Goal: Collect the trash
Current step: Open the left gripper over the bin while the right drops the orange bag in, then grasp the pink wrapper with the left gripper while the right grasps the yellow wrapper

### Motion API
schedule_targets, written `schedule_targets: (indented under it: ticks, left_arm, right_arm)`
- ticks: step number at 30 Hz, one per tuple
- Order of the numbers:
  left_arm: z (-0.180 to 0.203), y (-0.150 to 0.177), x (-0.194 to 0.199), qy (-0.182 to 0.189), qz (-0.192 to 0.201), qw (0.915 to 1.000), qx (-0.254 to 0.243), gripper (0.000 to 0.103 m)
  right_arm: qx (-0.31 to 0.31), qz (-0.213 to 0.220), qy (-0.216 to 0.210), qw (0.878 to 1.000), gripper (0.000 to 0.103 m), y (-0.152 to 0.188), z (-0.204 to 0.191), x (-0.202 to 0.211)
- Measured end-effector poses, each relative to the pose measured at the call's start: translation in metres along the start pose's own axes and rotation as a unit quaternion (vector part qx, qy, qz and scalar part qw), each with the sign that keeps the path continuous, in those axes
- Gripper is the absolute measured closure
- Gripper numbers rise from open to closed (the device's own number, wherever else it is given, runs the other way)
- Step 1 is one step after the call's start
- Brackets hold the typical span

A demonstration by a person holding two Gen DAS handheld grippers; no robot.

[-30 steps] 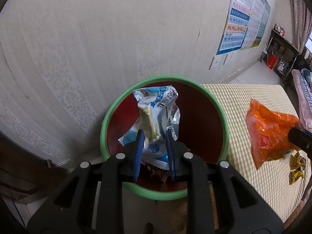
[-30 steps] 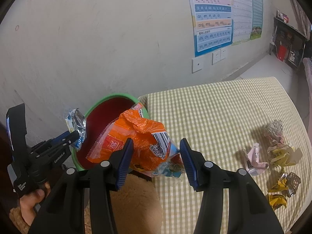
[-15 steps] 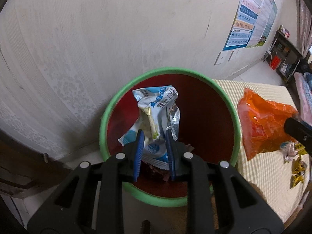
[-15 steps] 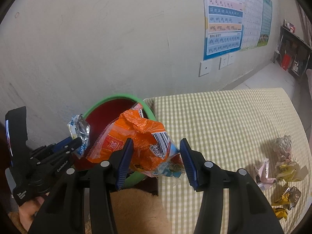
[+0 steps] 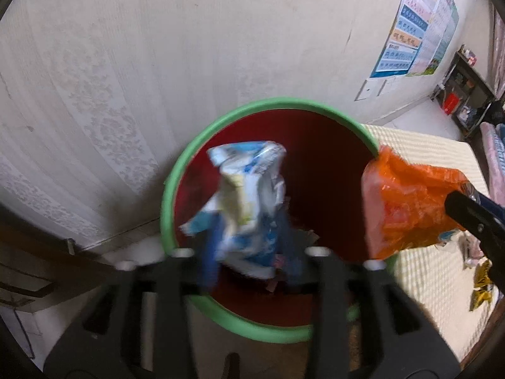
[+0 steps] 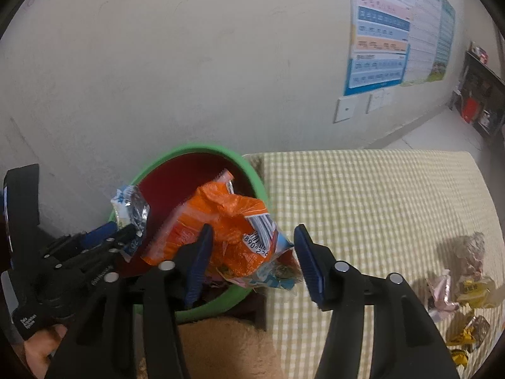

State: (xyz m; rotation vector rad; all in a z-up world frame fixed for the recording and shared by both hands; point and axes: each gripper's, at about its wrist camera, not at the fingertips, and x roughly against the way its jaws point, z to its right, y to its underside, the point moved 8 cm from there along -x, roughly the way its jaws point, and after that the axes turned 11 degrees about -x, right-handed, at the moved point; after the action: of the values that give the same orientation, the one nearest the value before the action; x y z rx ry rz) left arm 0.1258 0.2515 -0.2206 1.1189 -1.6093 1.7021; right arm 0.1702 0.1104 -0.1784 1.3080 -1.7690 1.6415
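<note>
A bin with a green rim (image 5: 165,202) and a red inside stands against the wall, beside the checked table (image 6: 363,205). My left gripper (image 5: 249,252) hangs over the bin mouth. Its jaws are opening and blurred, and a blue and white snack wrapper (image 5: 246,189) stands loose between them. My right gripper (image 6: 255,262) holds an orange snack bag (image 6: 221,227) over the bin's rim (image 6: 195,148). Its jaws are opening too, with the pads still against the bag. In the left wrist view the orange bag (image 5: 407,208) hangs at the bin's right edge.
Several small crumpled wrappers (image 6: 467,287) lie on the table's right part. A plain wall with posters (image 6: 385,31) runs close behind the bin. A dark shelf (image 6: 479,94) stands far right. A hand (image 6: 38,350) grips the left tool, and something tan and fuzzy (image 6: 221,347) lies below.
The left jaws have spread apart around the blue and white wrapper. The orange bag has moved left from over the table to the bin's rim. The bin looks nearer in both views.
</note>
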Motion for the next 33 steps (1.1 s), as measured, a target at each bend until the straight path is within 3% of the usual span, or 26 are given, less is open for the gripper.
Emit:
schedule_targets:
  ticks: [1, 4, 8, 11, 16, 20, 26, 30, 33]
  left_arm:
    - [-0.001, 0.000, 0.000, -0.002, 0.001, 1.0000, 0.001, 0.038]
    - [0.000, 0.002, 0.001, -0.010, 0.000, 0.9999, -0.006, 0.037]
    - [0.007, 0.001, 0.009, -0.024, 0.005, 0.9993, -0.029, 0.035]
    - [0.019, -0.002, 0.017, -0.025, 0.016, 0.9984, -0.048, 0.033]
    - [0.052, -0.009, 0.033, -0.014, 0.035, 0.9962, -0.079, 0.030]
    - [0.092, -0.013, 0.049, 0.016, 0.048, 0.9930, -0.106, 0.027]
    - [0.166, -0.012, 0.064, 0.044, 0.065, 0.9831, -0.165, 0.024]
    - [0.214, -0.003, 0.065, 0.058, 0.058, 0.9737, -0.213, 0.023]
    - [0.239, 0.004, 0.065, 0.055, 0.057, 0.9696, -0.231, 0.021]
  right_arm:
    - [0.003, 0.001, 0.000, 1.000, 0.043, 0.000, -0.001, -0.001]
    - [0.000, 0.008, -0.008, 1.000, 0.037, 0.000, -0.002, 0.002]
    - [-0.023, 0.008, -0.017, 1.000, 0.037, 0.003, 0.011, 0.014]
    - [-0.043, 0.014, -0.004, 0.999, 0.037, 0.008, 0.037, 0.030]
    - [-0.109, 0.023, 0.050, 0.993, 0.037, 0.031, 0.119, 0.069]
    - [-0.166, 0.048, 0.121, 0.977, 0.035, 0.053, 0.205, 0.109]
    - [-0.298, 0.054, 0.181, 0.936, 0.035, 0.095, 0.332, 0.148]
    - [-0.353, 0.050, 0.150, 0.922, 0.035, 0.114, 0.357, 0.153]
    - [-0.346, 0.036, 0.117, 0.930, 0.035, 0.124, 0.345, 0.155]
